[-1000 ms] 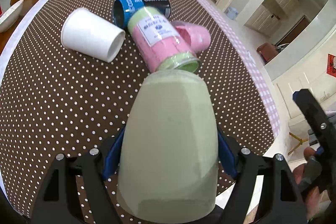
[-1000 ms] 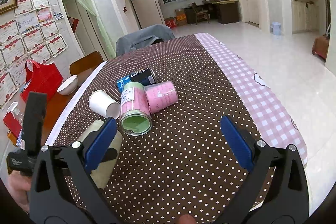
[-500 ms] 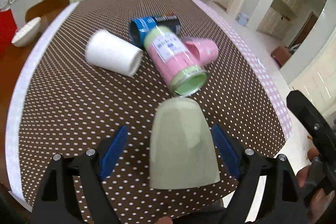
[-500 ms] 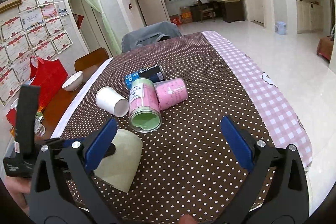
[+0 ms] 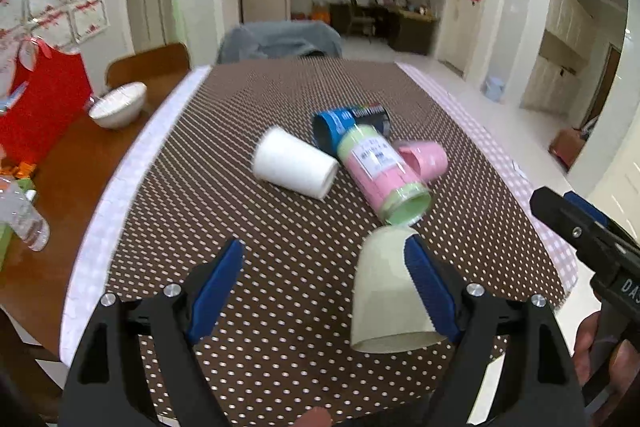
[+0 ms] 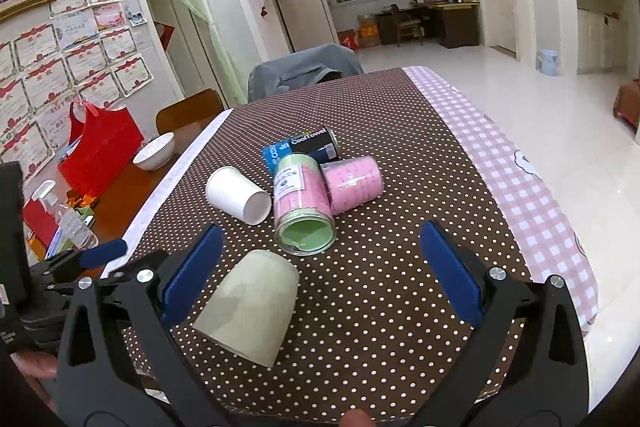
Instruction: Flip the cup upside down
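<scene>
**Cup stands mouth-down near the surface's front edge, both tongs wide open**

Left wrist view: I see the cup (image 5: 386,291), pale green, with its closed base uppermost and its wide rim down on the brown dotted surface (image 5: 240,195). The left tongs (image 5: 328,287) gape wide and hold nothing; the cup sits off to the right of their gap, partly behind the right blue pad, and I cannot tell from here whether pad and cup touch. Just beyond the cup's top lies the pink-and-green canister (image 5: 380,171) on its side, its green end close to the cup. Behind it are the blue can (image 5: 350,127) and the pink cup (image 5: 426,159), and to the left the white paper cup (image 5: 296,167), also on its side. Only this view shows the right tongs from outside, at the right edge, with part of the hand around the handle.

Right wrist view: the right tongs (image 6: 322,271) are spread wide and empty. Here the cup (image 6: 250,307) looks clear of contact, leaning in the fisheye, just right of the left blue pad, with a strip of dotted cloth between it and the canister (image 6: 304,203). This view adds the left tongs (image 6: 90,259) low at the left edge, the red bag (image 6: 100,151), the white bowl (image 6: 154,155) and a plastic bottle (image 6: 74,225) on the bare wooden part.
</scene>
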{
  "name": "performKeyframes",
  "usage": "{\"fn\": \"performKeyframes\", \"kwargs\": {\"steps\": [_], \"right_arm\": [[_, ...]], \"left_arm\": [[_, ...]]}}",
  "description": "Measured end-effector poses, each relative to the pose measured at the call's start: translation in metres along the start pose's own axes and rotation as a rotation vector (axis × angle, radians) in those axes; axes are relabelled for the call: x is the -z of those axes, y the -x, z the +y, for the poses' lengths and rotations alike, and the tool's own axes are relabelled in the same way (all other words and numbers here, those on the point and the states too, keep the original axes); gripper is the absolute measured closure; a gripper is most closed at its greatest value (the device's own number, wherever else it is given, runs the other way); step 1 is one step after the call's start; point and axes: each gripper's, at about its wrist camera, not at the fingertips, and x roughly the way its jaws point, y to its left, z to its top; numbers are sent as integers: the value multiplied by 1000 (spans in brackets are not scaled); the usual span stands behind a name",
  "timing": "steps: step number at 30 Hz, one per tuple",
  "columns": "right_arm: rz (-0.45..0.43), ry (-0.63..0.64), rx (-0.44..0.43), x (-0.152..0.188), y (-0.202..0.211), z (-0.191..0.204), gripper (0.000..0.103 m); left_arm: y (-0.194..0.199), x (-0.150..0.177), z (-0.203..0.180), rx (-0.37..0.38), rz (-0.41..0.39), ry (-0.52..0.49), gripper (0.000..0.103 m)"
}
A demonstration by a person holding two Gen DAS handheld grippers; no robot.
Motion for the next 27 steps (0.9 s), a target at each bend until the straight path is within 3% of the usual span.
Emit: {"fn": "performKeyframes", "kwargs": {"steps": [2, 4, 18, 21, 27], "right_arm": [[-1, 8, -5, -1, 2, 4, 6], [-3, 14, -9, -2, 3, 8, 6], [-3, 70, -81, -9, 17, 42, 6], [-1, 84, -91, -9, 19, 49, 6], [4, 91, -105, -8, 21, 56, 6]], "left_arm": [[8, 0, 3, -12, -28, 5, 20], [17, 0, 6, -30, -65, 7, 12], [70, 15, 21, -135, -243, 20, 12], [77, 18, 25, -148, -267, 22, 4], [86, 23, 34, -145, -294, 46, 4]]}}
